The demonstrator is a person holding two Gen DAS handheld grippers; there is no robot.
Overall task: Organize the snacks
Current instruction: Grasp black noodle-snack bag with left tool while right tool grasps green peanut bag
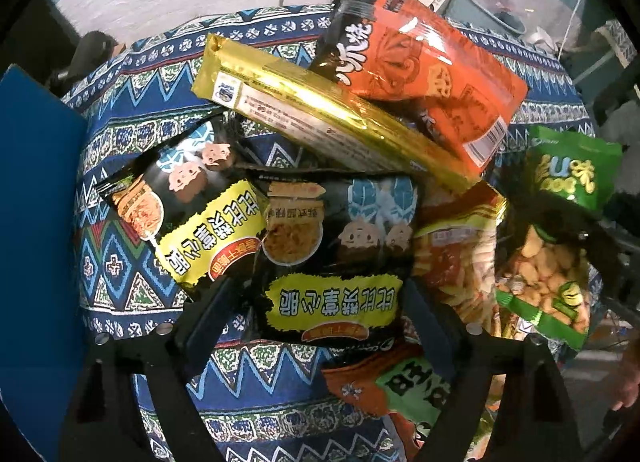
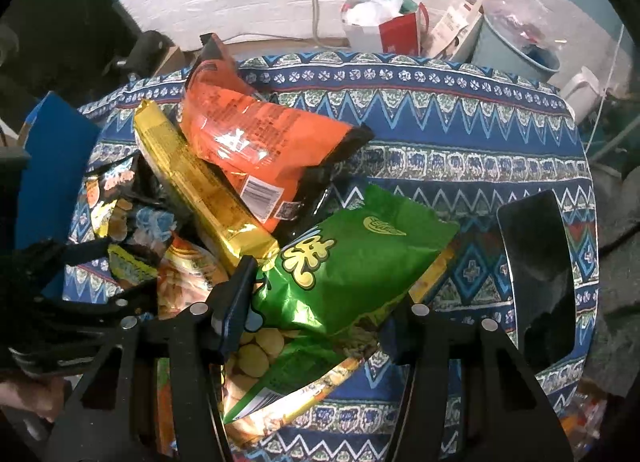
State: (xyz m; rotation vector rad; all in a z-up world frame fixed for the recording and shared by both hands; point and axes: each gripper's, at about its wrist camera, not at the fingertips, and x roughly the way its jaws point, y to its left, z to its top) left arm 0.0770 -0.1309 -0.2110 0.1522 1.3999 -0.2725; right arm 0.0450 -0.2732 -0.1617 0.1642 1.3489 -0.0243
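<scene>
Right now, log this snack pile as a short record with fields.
surface: patterned cloth
pile top: orange bag lying on gold pack
left gripper: open, fingers either side of black bag
right gripper: closed on green bag
also there: second black bag, blue box at the left edge
</scene>
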